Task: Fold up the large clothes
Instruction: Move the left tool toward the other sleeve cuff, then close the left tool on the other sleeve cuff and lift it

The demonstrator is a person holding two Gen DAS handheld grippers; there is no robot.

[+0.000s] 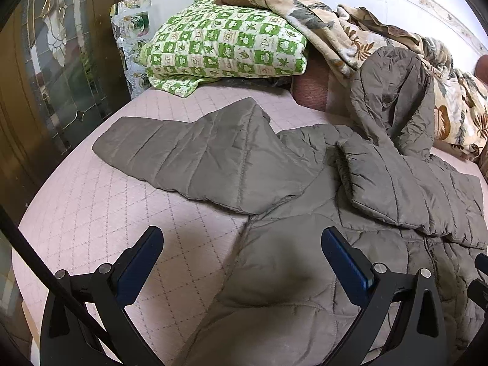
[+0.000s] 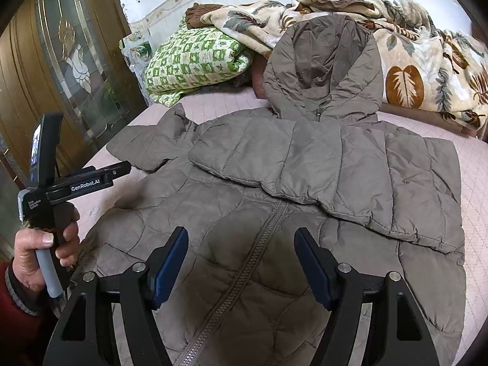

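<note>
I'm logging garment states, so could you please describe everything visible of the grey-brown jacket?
The jacket is a grey-brown quilted puffer, lying front-up on the pink bed cover, zipper closed. One sleeve is folded across the chest; the other stretches sideways. Its hood leans on the floral blanket.

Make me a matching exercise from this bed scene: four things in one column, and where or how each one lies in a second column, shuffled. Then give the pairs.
Things:
1. hood
2. sleeve on the right
3. sleeve on the left
4. green checked quilt

States:
A. stretched out flat to the side on the pink bedcover
B. folded across the jacket's chest
C. propped up against the floral blanket
D. bundled at the far left of the bed

Pairs: 1-C, 2-B, 3-A, 4-D
</note>
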